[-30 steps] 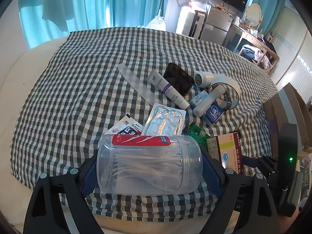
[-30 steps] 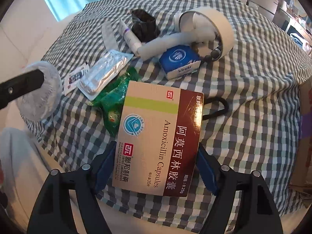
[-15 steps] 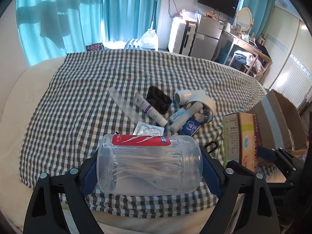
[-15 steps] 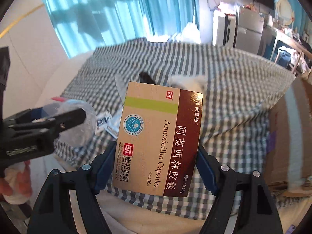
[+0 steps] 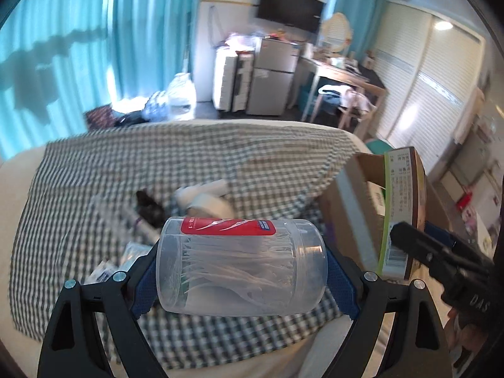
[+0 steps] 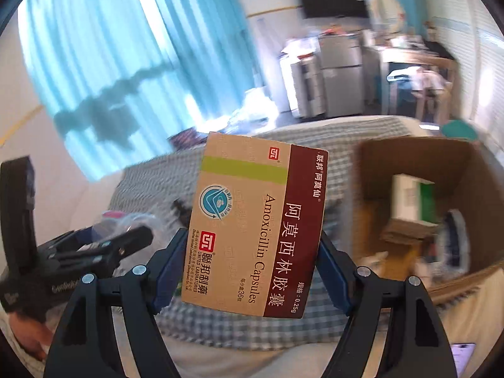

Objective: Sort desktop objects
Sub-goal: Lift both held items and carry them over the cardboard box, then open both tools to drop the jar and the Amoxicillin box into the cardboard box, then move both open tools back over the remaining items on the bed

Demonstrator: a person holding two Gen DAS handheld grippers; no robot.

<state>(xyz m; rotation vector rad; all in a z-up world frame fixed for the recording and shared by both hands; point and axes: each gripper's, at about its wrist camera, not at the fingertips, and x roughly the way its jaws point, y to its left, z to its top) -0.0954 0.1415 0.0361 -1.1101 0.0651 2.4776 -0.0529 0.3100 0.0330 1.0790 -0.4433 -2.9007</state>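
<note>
My left gripper (image 5: 241, 267) is shut on a clear plastic jar of floss picks (image 5: 241, 266) with a red label, held sideways above the checked cloth (image 5: 94, 170). My right gripper (image 6: 252, 249) is shut on a tan and maroon Amoxicillin capsule box (image 6: 256, 223), lifted high. In the left wrist view that same capsule box (image 5: 401, 208) hangs at the right, in front of an open cardboard carton (image 5: 349, 195). Seen from the right wrist, the cardboard carton (image 6: 466, 170) stands at the right with boxes inside. The left gripper (image 6: 94, 245) shows at the left there.
Blurred on the cloth lie a white tape roll (image 5: 204, 198), a black pouch (image 5: 148, 204), a white tube (image 5: 138, 223) and foil packets (image 5: 126, 255). Teal curtains (image 5: 78, 47), a small fridge (image 5: 274, 75) and a desk (image 5: 343, 78) stand beyond the bed.
Both grippers have risen and drawn back from the cloth with their loads. The views tilted up to show the room, and the cardboard carton has come into view at the right.
</note>
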